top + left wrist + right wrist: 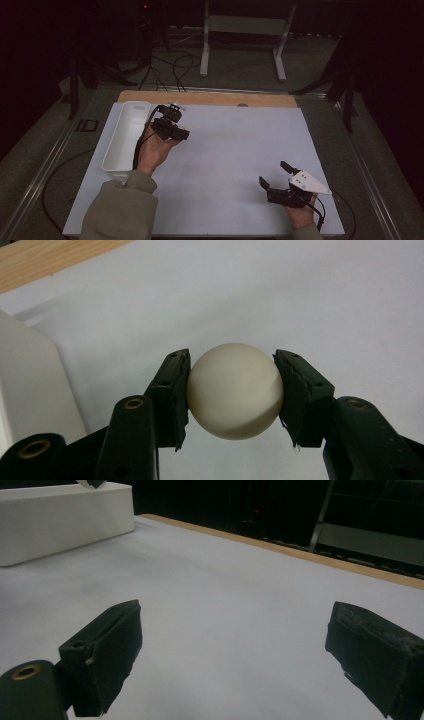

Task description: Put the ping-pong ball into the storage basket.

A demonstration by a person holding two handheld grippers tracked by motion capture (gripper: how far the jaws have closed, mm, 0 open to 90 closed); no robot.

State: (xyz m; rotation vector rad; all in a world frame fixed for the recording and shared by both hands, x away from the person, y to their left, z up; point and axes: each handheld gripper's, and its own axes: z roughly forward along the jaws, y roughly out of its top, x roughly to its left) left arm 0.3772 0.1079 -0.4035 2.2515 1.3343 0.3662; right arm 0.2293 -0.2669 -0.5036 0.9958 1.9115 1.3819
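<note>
Clamping a cream ball (235, 391), the left gripper (232, 390) beside the white bin (125, 137); right gripper (235, 655) wide apart.

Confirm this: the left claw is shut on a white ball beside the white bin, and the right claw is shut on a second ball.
Wrong about the right claw: the right gripper view shows its jaws wide apart, nothing between them. The left claw does grip the white ball beside the white bin.

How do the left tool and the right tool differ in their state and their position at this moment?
The left tool is shut on a white ball; the right tool is open and holds nothing. The left tool is beside the white bin, near the table's far left; the right tool is at the near right, over bare white surface. Both have black jaws, and a hand holds each.
</note>
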